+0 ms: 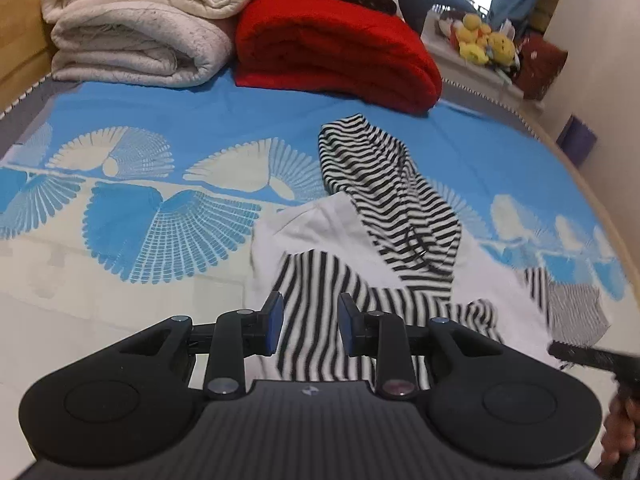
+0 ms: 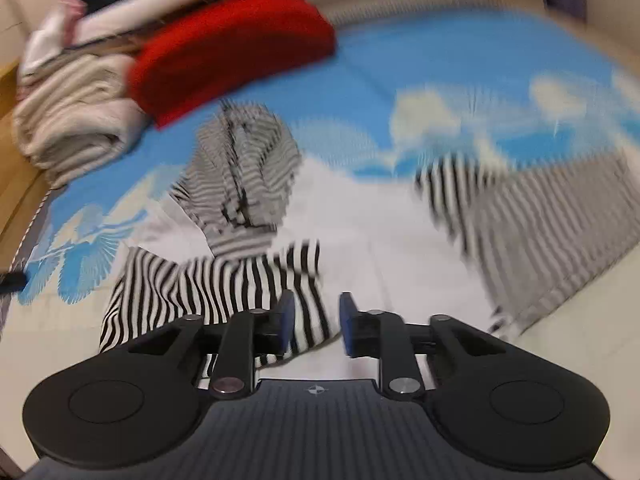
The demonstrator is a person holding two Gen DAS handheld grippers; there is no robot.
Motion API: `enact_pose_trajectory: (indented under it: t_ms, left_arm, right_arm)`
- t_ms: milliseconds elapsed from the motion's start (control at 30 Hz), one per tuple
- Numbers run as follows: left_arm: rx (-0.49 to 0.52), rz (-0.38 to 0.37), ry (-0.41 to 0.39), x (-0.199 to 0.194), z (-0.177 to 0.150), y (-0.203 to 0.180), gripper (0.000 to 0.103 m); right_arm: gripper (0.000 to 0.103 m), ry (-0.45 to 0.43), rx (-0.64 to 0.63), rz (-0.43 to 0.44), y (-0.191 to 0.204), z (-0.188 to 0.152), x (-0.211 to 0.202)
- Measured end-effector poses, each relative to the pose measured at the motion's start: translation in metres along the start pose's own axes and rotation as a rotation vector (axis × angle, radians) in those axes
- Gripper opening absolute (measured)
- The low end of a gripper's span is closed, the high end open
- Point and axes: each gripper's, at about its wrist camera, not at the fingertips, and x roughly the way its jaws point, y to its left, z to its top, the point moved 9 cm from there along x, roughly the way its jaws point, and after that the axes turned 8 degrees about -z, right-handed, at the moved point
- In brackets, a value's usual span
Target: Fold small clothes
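At the bottom centre of the left wrist view, the left hand-held gripper (image 1: pixel 310 326) stands with its jaws parted by a moderate gap and nothing between them, poised over a striped sleeve (image 1: pixel 316 312) of the hoodie (image 1: pixel 360 240). In the right wrist view, which is badly blurred, the right hand-held gripper (image 2: pixel 316 322) is likewise parted and empty, with the sleeve (image 2: pixel 224 292) just beyond its left pad. The hoodie lies on the bed (image 1: pixel 160 128), white body in the middle of the frame, striped hood (image 1: pixel 384 184) flopped across it toward the upper centre, and a second striped sleeve (image 1: pixel 568 300) out at the right edge. I judge the step to be taking hold of the sleeves to fold them inward: pinch each near the cuff, catching one layer only, lift just enough to clear the body, and lay it flat across the white panel before dealing with the hood. Farther back, at the top of the frame, sit a red blanket (image 1: pixel 336 44) and a cream blanket (image 1: pixel 140 24).
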Motion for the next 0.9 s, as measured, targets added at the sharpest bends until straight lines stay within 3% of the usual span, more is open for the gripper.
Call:
enact_pose_trajectory:
  t_ms: [233, 367, 400, 433, 467, 600, 700, 767, 833, 900]
  left_arm:
    - [0.008, -0.002, 0.014, -0.005, -0.009, 0.012, 0.031]
    - [0.013, 0.007, 0.021, -0.005, -0.008, 0.015, 0.031]
    - [0.010, 0.012, 0.024, -0.004, -0.008, 0.017, 0.031]
    - [0.006, 0.018, 0.030, -0.002, -0.009, 0.018, 0.031]
    - [0.004, 0.022, 0.034, -0.001, -0.009, 0.019, 0.031]
    - [0.010, 0.020, 0.046, 0.005, -0.011, 0.015, 0.031]
    - [0.024, 0.006, 0.057, 0.012, -0.014, 0.006, 0.031]
    - [0.033, 0.005, 0.072, 0.019, -0.019, 0.002, 0.034]
    - [0.036, 0.009, 0.093, 0.028, -0.025, 0.000, 0.034]
    - [0.040, 0.014, 0.121, 0.039, -0.033, -0.001, 0.034]
  right_arm:
    - [0.032, 0.144, 0.131, -0.152, -0.021, -0.007, 0.080]
    - [0.034, 0.172, 0.105, -0.152, -0.015, -0.010, 0.101]
    - [0.030, 0.168, 0.091, -0.152, -0.013, -0.010, 0.103]
    - [0.024, 0.156, 0.071, -0.155, -0.011, -0.009, 0.104]
    - [0.000, 0.143, 0.050, -0.158, -0.009, -0.008, 0.104]
    - [0.001, 0.015, 0.056, -0.120, -0.002, 0.018, 0.076]
    - [0.001, -0.181, 0.094, -0.039, 0.004, 0.050, 0.027]
    - [0.001, -0.288, 0.112, -0.035, -0.003, 0.063, 0.000]
    - [0.001, -0.279, 0.148, -0.089, -0.022, 0.061, 0.000]
    - [0.003, -0.161, 0.164, -0.194, -0.043, 0.046, 0.023]
